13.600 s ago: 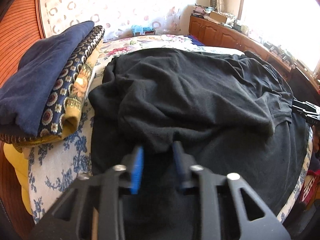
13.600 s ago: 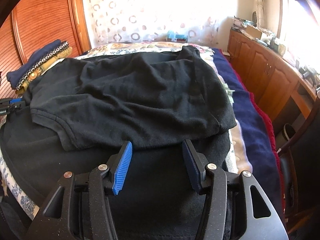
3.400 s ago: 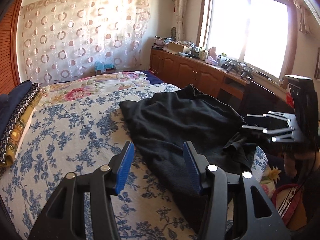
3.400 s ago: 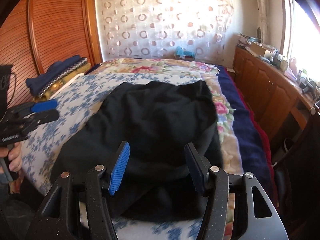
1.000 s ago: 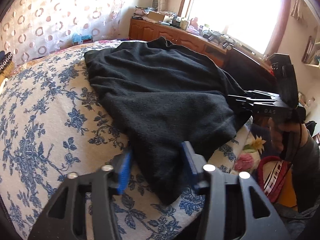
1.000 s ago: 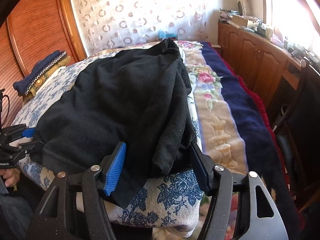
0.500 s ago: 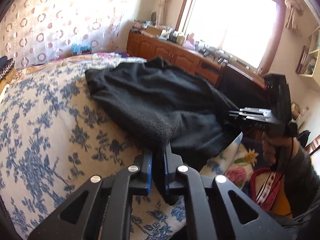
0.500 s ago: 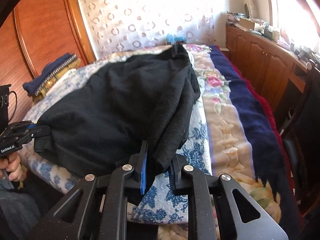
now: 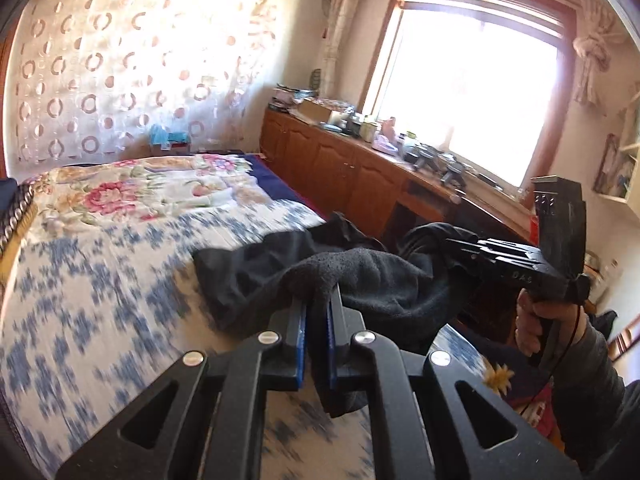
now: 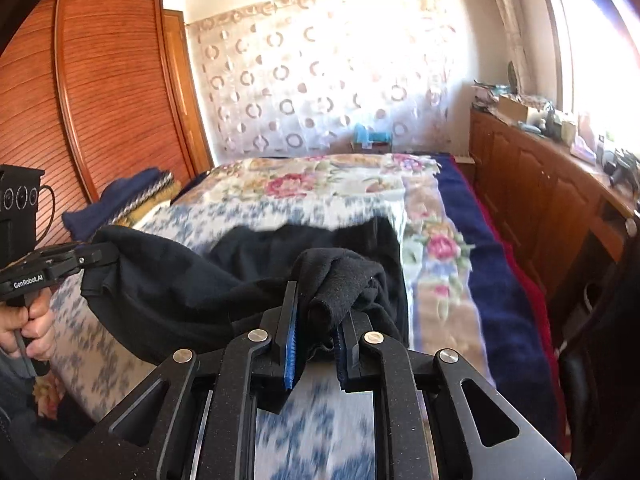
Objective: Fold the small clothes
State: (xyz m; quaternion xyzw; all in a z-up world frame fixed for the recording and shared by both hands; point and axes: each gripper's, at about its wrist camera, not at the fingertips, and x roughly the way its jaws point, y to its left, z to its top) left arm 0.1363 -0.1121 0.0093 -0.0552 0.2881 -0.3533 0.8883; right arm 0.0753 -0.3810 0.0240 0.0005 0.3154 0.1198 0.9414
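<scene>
My left gripper (image 9: 317, 330) and right gripper (image 10: 316, 334) each clamp one end of the black garment (image 10: 180, 284), held level, side by side, sagging between them over the floral bedspread (image 9: 100, 280).

Open bedspread (image 9: 100, 280) stretches ahead toward the curtain (image 10: 320, 92); stacked folded clothes (image 10: 132, 196) bound its left edge, wooden cabinets (image 10: 540, 200) its right.

Black garment (image 9: 372, 280) (soft, rumpled) slung between two raised corners
</scene>
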